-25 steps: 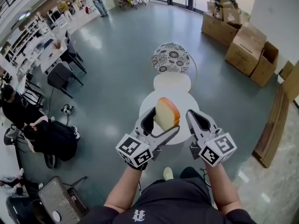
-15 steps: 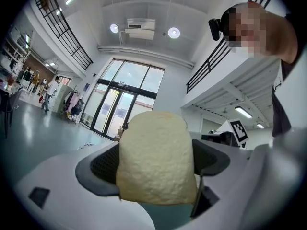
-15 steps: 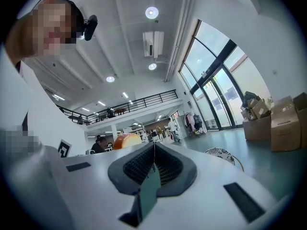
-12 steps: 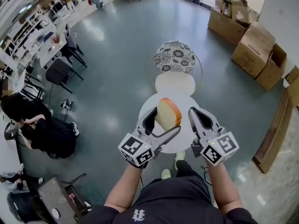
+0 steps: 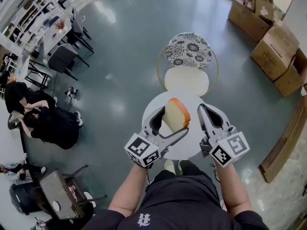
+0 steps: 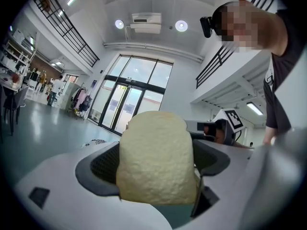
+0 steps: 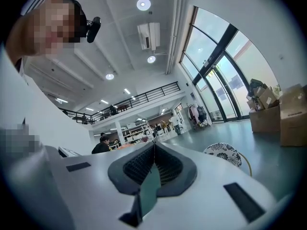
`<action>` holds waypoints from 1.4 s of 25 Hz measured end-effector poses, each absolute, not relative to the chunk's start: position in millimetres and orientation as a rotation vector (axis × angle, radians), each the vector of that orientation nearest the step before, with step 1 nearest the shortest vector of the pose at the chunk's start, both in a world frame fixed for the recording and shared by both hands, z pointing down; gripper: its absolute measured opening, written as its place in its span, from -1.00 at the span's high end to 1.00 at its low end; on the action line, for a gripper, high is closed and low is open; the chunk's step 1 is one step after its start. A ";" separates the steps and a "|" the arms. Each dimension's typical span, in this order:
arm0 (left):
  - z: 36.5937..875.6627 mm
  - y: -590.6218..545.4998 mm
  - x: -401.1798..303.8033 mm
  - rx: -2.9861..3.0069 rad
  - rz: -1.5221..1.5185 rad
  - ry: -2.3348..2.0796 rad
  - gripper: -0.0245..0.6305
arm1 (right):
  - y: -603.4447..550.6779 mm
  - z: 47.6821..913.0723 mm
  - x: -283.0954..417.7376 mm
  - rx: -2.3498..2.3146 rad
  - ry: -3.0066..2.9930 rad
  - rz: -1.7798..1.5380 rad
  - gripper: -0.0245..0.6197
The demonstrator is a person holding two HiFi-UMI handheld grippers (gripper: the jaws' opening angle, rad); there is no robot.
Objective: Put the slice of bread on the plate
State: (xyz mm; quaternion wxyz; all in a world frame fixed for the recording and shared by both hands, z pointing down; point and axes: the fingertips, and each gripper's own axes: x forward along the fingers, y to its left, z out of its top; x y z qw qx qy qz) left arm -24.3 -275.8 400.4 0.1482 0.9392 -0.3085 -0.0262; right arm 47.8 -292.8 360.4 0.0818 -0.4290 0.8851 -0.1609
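A thick slice of bread (image 5: 176,114) with a pale crumb and an orange-brown crust stands upright between the jaws of my left gripper (image 5: 171,122), which is shut on it above a round white table (image 5: 154,110). In the left gripper view the bread (image 6: 156,159) fills the gap between the dark pads (image 6: 100,169). My right gripper (image 5: 205,110) hangs beside it to the right, shut with nothing in it; in its own view the right gripper (image 7: 153,150) shows its pads pressed together. I cannot make out a plate.
Just beyond the table stands a chair with a cream seat (image 5: 186,80) and a black-and-white patterned back (image 5: 188,50). Cardboard boxes (image 5: 276,42) sit at the far right, a wooden board (image 5: 283,143) lies to the right, and seated people (image 5: 48,123) and chairs are at the left.
The slice stays gripped in the left gripper. Both grippers have shifted slightly right and forward over the table, and the chair now sits lower in view, closer to them.
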 end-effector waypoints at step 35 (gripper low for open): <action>723.3 -319.3 0.7 2.716 0.728 -0.652 -0.54 | -310.7 571.2 67.4 -1.499 2.531 -0.656 0.90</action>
